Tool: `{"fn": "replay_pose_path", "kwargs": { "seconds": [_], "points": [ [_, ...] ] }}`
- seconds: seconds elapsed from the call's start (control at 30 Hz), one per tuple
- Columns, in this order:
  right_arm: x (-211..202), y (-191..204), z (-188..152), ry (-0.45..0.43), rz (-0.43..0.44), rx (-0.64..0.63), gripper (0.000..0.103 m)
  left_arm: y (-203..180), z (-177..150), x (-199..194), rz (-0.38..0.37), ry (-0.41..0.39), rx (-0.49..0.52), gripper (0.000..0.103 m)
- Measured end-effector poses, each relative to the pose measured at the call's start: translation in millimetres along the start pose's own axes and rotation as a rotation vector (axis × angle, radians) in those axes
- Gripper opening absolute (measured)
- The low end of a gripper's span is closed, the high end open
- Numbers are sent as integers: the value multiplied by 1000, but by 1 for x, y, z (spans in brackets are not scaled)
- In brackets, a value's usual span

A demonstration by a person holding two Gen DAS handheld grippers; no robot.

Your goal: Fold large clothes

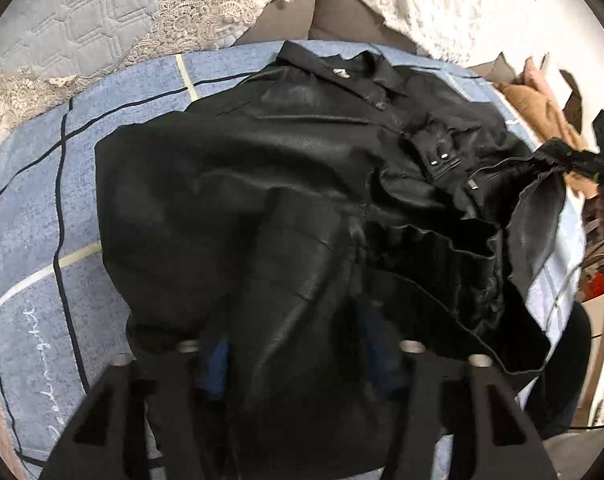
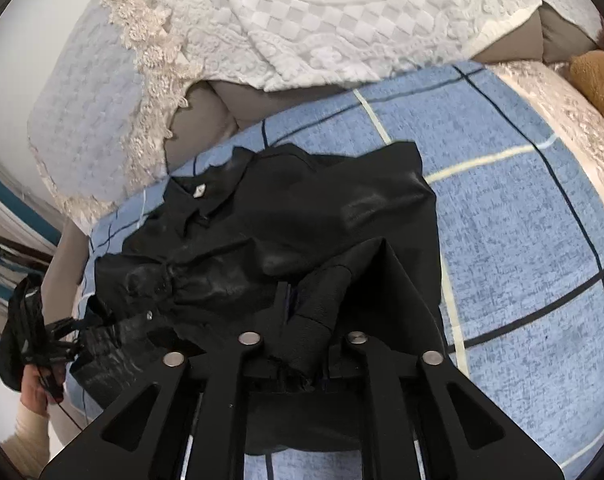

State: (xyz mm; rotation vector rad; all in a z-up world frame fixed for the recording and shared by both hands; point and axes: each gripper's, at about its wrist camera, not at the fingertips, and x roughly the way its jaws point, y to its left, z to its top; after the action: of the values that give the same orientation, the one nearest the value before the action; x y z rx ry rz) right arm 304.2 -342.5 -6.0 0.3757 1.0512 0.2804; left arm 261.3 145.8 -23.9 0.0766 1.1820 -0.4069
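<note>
jacket: black, leather-look, lying on the blue checked blanket, collar toward the lace cover
done: sides partly folded in — still bunched, cuffs loose
left: flatten, fold bottom up
left gripper: fingers narrowly apart, fold between, grip unclear
right gripper: fingers near-closed around a sleeve fold; grip unclear

Matte black linkage arms are framing both wrist views, each left gripper and right gripper arm carrying round silver pivot pins and triangular cut-outs. Blue pads are showing on the left fingers. A cream ribbed sleeve is covering the person's wrist.
</note>
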Motion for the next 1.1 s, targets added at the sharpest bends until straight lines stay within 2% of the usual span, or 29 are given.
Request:
{"fn": "replay_pose_path", "kwargs": {
  "seconds": [0.03, 0.1, 0.2, 0.3, 0.4, 0.47, 0.57, 0.67, 0.83, 0.93, 1.03, 1.1],
  "points": [
    [-3, -3, 0, -6, 2, 2, 24, 0, 0, -1, 14, -6, 0, 37],
    [-15, -10, 0, -33, 22, 1, 45, 1, -2, -2, 31, -12, -15, 32],
    [-39, -21, 1, -103, 31, -6, 48, 2, -1, -5, 54, -18, -23, 26],
    [-57, -21, -4, -179, -61, -138, 53, 4, -1, -9, 44, -31, -45, 25],
    [-42, -14, -8, -119, -163, -298, 53, 8, -1, -10, 31, -41, -77, 25],
    [-28, -14, -7, -101, -193, -344, 53, 9, -2, -9, 26, -50, -102, 25],
    [-16, -14, 4, -118, -140, -352, 53, 10, -2, -12, -6, -67, -125, 26],
    [-5, 5, 11, -129, -72, -430, 53, 6, 1, -12, -14, -70, -104, 30],
    [44, 25, 19, 14, -115, -526, 53, -3, 7, -4, -13, -51, -67, 37],
    [57, 31, 17, 63, -77, -546, 52, -10, 8, -3, -23, -60, -29, 38],
    [62, 36, 12, 67, -77, -560, 33, -13, 11, 0, -19, -58, 7, 38],
    [67, 38, 10, 83, -97, -561, 5, -12, 15, 6, -8, -31, 2, 37]
  ]
}}
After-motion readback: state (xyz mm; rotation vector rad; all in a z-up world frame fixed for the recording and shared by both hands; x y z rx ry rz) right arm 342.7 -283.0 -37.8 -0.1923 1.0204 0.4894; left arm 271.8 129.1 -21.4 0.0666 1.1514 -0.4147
